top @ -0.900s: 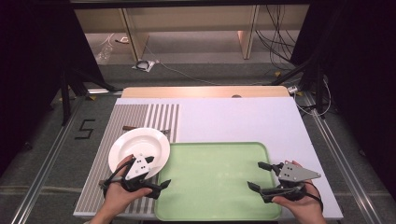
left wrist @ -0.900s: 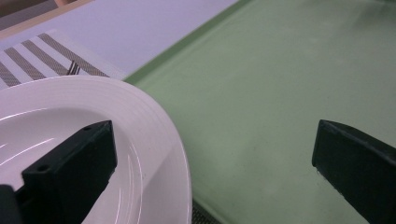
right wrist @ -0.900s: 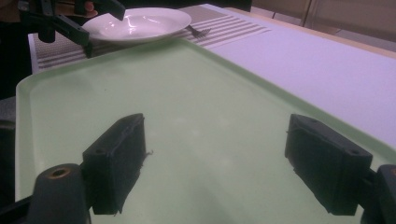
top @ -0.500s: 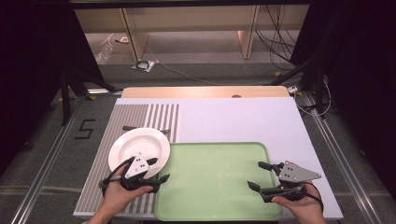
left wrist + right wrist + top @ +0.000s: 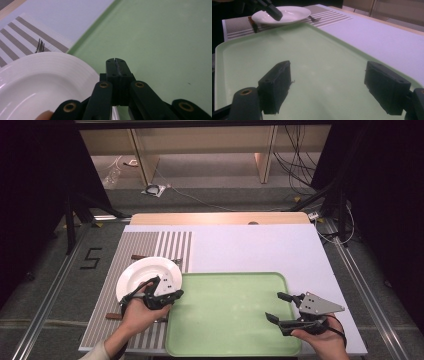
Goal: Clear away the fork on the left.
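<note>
Gripping the white plate (image 5: 145, 275), left gripper (image 5: 172, 295) jaws clamped; right gripper (image 5: 277, 306) jaws gape over green tray (image 5: 225, 320).

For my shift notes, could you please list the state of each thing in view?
Left gripper: jaws shut, at the plate's near edge.
Right gripper: jaws wide open, holding nothing, over the tray.
Plate: upright, nothing on it.
Tray: flat, nothing in it.
Fork: partly under the plate.
</note>
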{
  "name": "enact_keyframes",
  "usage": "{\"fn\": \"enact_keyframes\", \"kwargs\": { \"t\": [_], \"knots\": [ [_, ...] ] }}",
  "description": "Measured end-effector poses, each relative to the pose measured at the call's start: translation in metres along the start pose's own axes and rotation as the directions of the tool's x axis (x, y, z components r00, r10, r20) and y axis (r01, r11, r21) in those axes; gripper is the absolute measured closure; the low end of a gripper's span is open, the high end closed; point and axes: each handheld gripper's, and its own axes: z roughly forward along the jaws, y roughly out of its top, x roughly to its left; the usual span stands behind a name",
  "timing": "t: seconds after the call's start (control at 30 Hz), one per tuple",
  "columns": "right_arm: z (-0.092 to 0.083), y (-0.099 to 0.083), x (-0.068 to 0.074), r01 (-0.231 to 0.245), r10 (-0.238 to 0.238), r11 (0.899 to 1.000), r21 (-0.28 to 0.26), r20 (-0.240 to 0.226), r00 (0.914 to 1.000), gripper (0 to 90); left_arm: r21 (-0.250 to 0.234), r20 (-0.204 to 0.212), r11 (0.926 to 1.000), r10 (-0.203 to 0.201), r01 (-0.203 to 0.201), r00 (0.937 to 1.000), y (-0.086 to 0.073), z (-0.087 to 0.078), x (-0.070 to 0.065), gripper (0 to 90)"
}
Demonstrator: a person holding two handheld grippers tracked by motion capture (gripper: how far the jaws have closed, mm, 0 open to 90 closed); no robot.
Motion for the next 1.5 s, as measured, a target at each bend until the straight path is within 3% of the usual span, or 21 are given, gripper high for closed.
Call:
{"fn": "enact_keyframes", "kwargs": {
  "t": [0.07, 0.23, 0.27, 0.33, 0.4, 0.43, 0.63, 0.77, 1.07, 1.37, 1.5],
  "knots": [
    [0.0, 0.0, 0.0, 0.001, -0.001, 1.0, -0.002, 0.003, 1.0, 22.4, 0.007, -0.015, 1.0, 0.0, 0.0, 0.9999, 0.005, 0.003, 0.005, 89.9],
    [0.0, 0.001, 0.001, 0.0, 0.0, 1.0, -0.002, 0.003, 1.0, 22.3, 0.041, -0.067, 0.9986, -0.031, 0.034, 0.9973, 0.033, 0.031, 0.043, 89.9],
    [-0.001, 0.001, 0.001, 0.0, 0.0, 1.0, 0.005, 0.007, 1.0, 22.3, 0.041, -0.067, 0.9986, -0.031, 0.034, 0.9973, 0.033, 0.031, 0.043, 89.9],
    [-0.001, 0.001, 0.001, -0.003, 0.003, 1.0, 0.002, 0.006, 1.0, 22.2, 0.094, -0.069, 0.9944, -0.041, 0.047, 0.9967, 0.041, 0.049, 0.059, 89.9],
    [-0.002, 0.001, 0.001, -0.006, 0.006, 1.0, 0.002, 0.006, 1.0, 22.2, 0.113, -0.076, 0.9924, -0.04, 0.048, 0.9963, 0.043, 0.055, 0.063, 89.9],
    [-0.001, 0.0, 0.0, -0.006, 0.006, 1.0, -0.006, 0.002, 1.0, 22.2, 0.153, -0.082, 0.987, -0.036, 0.049, 0.996, 0.043, 0.064, 0.069, 89.9],
    [-0.002, 0.0, -0.001, -0.008, 0.009, 1.0, -0.009, 0.006, 0.9999, 22.3, 0.187, -0.089, 0.9797, -0.057, 0.073, 0.9944, 0.04, 0.076, 0.078, 89.8],
    [0.0, 0.0, 0.0, -0.011, 0.011, 1.0, -0.013, 0.001, 0.9999, 22.2, 0.216, -0.096, 0.974, -0.049, 0.069, 0.9942, 0.039, 0.083, 0.08, 89.9],
    [-0.001, 0.0, -0.001, -0.015, 0.015, 1.0, -0.001, 0.003, 0.9999, 22.2, 0.237, -0.115, 0.9679, -0.059, 0.085, 0.9916, 0.039, 0.092, 0.089, 89.9],
    [-0.001, 0.0, -0.001, -0.024, 0.024, 1.0, -0.012, 0.002, 0.9997, 22.3, 0.275, -0.136, 0.9541, -0.084, 0.119, 0.9871, 0.042, 0.108, 0.108, 89.9],
    [-0.002, 0.0, -0.002, -0.021, 0.021, 1.0, -0.015, 0.006, 0.9998, 22.3, 0.283, -0.151, 0.9517, -0.078, 0.118, 0.9855, 0.046, 0.113, 0.114, 89.9]
  ]
}}
